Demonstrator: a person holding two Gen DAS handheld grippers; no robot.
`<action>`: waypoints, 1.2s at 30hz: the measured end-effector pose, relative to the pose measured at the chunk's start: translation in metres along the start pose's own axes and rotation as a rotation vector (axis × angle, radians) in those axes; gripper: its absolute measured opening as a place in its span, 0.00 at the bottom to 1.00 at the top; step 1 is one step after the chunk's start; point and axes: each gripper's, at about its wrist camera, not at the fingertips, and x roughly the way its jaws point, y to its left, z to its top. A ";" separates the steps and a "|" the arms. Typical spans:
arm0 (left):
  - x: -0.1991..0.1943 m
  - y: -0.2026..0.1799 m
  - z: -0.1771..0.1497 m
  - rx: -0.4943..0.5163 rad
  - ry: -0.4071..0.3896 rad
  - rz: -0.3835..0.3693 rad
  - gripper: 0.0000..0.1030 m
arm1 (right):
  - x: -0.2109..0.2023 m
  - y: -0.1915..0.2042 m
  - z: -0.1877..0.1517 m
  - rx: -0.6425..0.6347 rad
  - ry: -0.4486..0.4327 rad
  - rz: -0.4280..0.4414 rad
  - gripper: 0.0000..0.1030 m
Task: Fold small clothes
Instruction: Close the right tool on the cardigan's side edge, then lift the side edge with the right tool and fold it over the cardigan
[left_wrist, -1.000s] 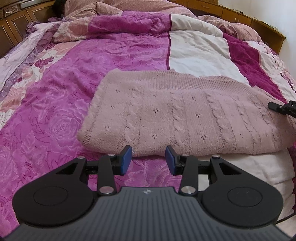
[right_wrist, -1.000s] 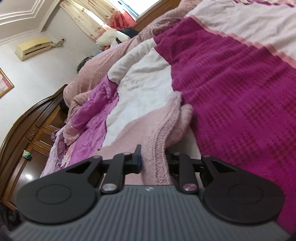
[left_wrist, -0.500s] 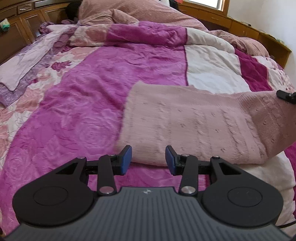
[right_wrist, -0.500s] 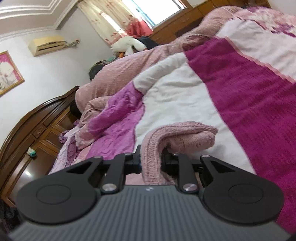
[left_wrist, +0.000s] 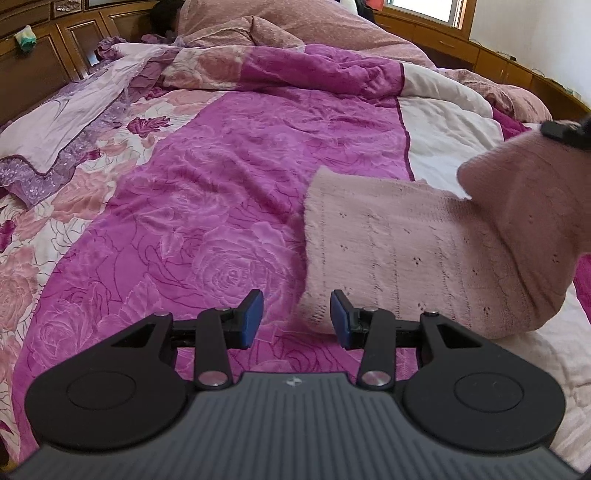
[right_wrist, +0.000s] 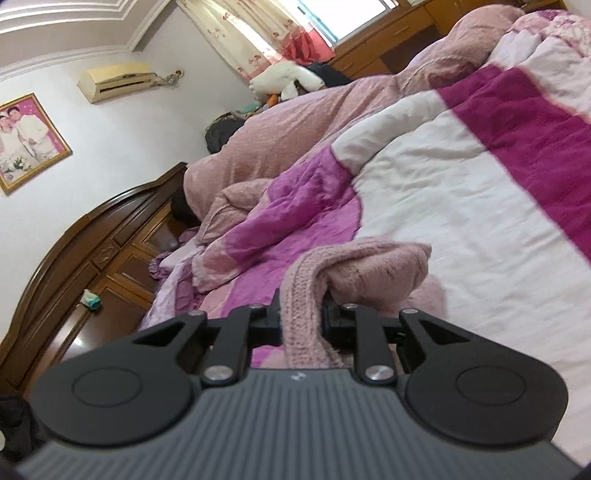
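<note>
A pale pink cable-knit sweater (left_wrist: 406, 251) lies folded on the magenta bedspread (left_wrist: 221, 206), right of centre in the left wrist view. My left gripper (left_wrist: 296, 317) is open and empty, its blue pads just short of the sweater's near left corner. My right gripper (right_wrist: 301, 321) is shut on the sweater's edge (right_wrist: 303, 295) and holds that end lifted off the bed. In the left wrist view the lifted end (left_wrist: 524, 206) rises at the right, with the right gripper's black tip (left_wrist: 561, 131) on top of it.
Rumpled quilts and pink pillows (left_wrist: 295, 33) lie at the head of the bed. A lilac cloth (left_wrist: 66, 122) lies at the left. A wooden headboard (right_wrist: 92, 258) and wooden cabinets (left_wrist: 498, 62) border the bed.
My right gripper has lifted the sweater's right end higher and carried it leftward over the body. My left gripper has drifted left, so the sweater now sits further right in its view.
</note>
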 end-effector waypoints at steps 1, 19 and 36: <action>0.000 0.002 0.000 -0.003 -0.001 0.001 0.47 | 0.006 0.005 -0.004 -0.003 0.010 0.002 0.20; 0.006 0.056 -0.016 -0.111 0.011 0.038 0.47 | 0.073 0.050 -0.063 -0.023 0.097 -0.052 0.19; 0.004 0.073 -0.028 -0.137 0.006 0.035 0.47 | 0.103 0.060 -0.117 0.007 0.287 0.055 0.35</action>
